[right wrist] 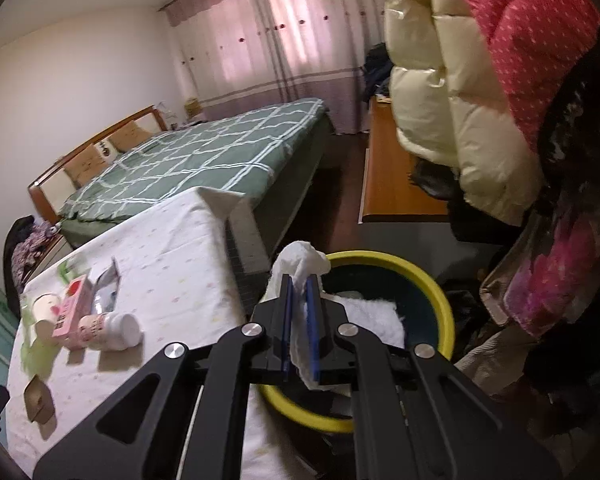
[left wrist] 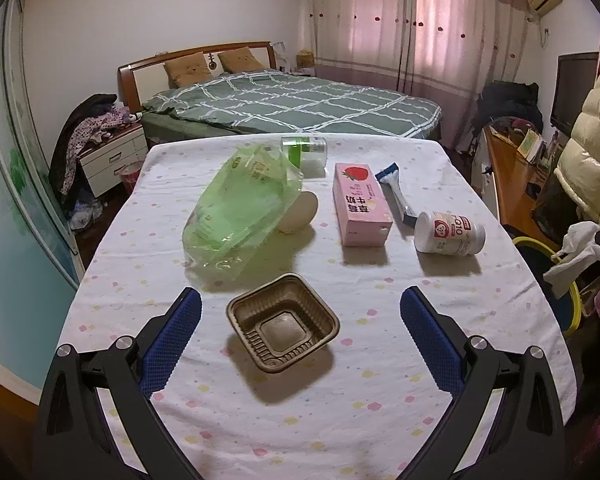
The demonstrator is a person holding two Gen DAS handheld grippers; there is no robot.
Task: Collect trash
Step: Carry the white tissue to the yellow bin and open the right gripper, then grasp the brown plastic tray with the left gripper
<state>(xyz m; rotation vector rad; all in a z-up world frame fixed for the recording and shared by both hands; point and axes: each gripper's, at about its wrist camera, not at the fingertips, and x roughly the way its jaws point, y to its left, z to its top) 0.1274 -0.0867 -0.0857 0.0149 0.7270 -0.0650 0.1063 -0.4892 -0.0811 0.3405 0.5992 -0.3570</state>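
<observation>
pinching a crumpled white tissue [right wrist: 300,264] between closed blue pads, the right gripper [right wrist: 299,280] hangs over the yellow-rimmed dark bin [right wrist: 436,292] beside the table. the left gripper [left wrist: 300,300], fingers wide apart, hovers above a brown square plastic tray [left wrist: 283,322] on the white spotted tablecloth [left wrist: 380,400], near a green plastic bag [left wrist: 240,208], pink milk carton [left wrist: 362,204] and white pill bottle [left wrist: 450,233].

Crumpled white tissue [right wrist: 300,264] pinched above yellow-rimmed bin [right wrist: 428,276], brown plastic tray [left wrist: 283,322] upright on table

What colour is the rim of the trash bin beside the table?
Yellow: the trash bin has a yellow rim around a dark inside, clearest in the right wrist view.
</observation>
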